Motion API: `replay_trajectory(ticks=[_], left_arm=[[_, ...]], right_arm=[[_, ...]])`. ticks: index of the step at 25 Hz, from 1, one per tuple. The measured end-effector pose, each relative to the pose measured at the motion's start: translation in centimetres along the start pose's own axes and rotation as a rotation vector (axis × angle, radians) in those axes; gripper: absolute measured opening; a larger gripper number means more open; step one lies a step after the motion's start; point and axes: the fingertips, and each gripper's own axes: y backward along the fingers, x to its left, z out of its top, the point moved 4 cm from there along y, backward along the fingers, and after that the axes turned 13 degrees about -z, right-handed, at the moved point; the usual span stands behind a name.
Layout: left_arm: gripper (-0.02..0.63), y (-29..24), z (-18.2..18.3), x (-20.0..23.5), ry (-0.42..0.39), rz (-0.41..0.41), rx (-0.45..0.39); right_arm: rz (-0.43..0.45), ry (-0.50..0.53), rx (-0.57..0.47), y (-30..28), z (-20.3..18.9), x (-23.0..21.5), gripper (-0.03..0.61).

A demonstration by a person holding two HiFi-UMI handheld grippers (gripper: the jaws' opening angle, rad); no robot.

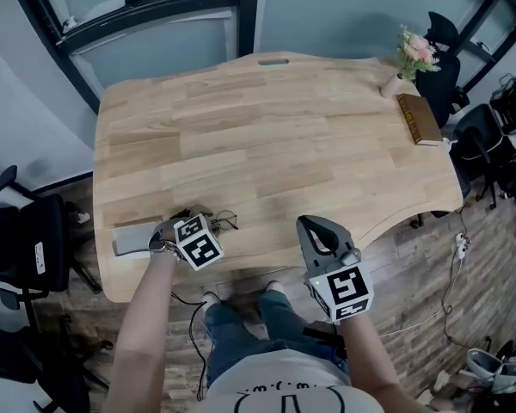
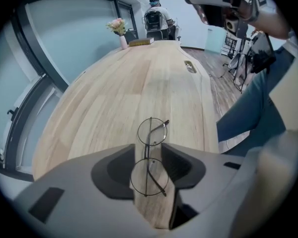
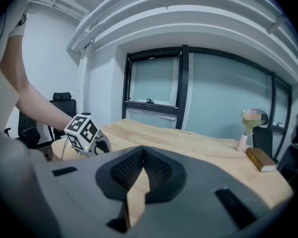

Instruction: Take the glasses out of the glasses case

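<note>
Left gripper [image 2: 150,148] points steeply down over the near-left part of the table [image 1: 284,136], jaws parted, pads off the wire frame. Grey glasses case [image 1: 131,239] lies just to its left, by the edge. Glasses [image 1: 224,222] lie flat on the wood, between the jaws, clear of the case. Reads as set down, the removal itself done. Right gripper [image 3: 143,155] off the near edge, jaws pinched together, empty. Probably parked out of the way.

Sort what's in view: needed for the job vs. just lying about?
Job:
- glasses, on the table between the left gripper's open jaws
- glasses case, left of that gripper

Lying about:
- flower vase
- book
- office chair
</note>
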Motion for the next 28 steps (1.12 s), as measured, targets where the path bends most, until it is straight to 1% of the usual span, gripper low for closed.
replay_trajectory(ticks=[1,2,5,7,9,12,14,18,21,23,24,25,28], left_arm=[[0.221,0.2,0.1,0.0,0.005,0.008,-0.011],[0.278,0.6,0.1,0.1,0.013,0.024,-0.03],[0.323,3.2,0.2,0.4,0.066,0.101,-0.141],[0.328,5.7,0.1,0.4,0.121,0.162,-0.249],[0.328,8.9,-0.5,0.2,0.205,0.225,-0.388],[0.327,14.1,-2.9,-0.2,0.364,0.306,-0.64],[0.324,17.9,-5.1,-0.6,0.433,0.388,-0.771],[0.305,24.8,-10.8,-1.5,0.493,0.612,-0.929],[0.304,28.8,-14.6,-2.5,0.537,0.719,-1.023],[0.281,30.6,-16.3,-3.2,0.542,0.765,-1.054],[0.158,31.4,-16.9,-3.6,0.537,0.785,-1.055],[0.015,32.0,-17.5,-4.0,0.528,0.802,-1.052],[0.015,33.2,-18.6,-4.7,0.498,0.83,-1.037]], right_arm=[[0.002,0.002,-0.003,0.0,0.1,0.1,0.012],[0.004,0.004,-0.007,0.0,0.3,0.2,0.012],[0.014,0.009,-0.024,0.0,1.0,1.0,0.012],[0.019,0.012,-0.038,-0.1,1.7,1.6,0.012],[0.021,0.011,-0.057,-0.1,2.5,2.0,0.012],[0.025,0.001,-0.093,-0.1,3.9,3.0,0.012],[0.023,0.001,-0.112,-0.2,4.7,4.0,0.012],[0.007,-0.004,-0.143,-0.1,6.8,6.2,0.012],[-0.003,-0.017,-0.171,0.3,8.4,7.8,0.012],[-0.015,-0.024,-0.191,0.6,9.2,8.9,0.012],[-0.023,-0.029,-0.2,0.8,9.6,9.4,0.012],[-0.03,-0.035,-0.208,1.0,9.9,9.9,0.012],[-0.051,-0.041,-0.234,1.5,10.9,11.4,0.012]])
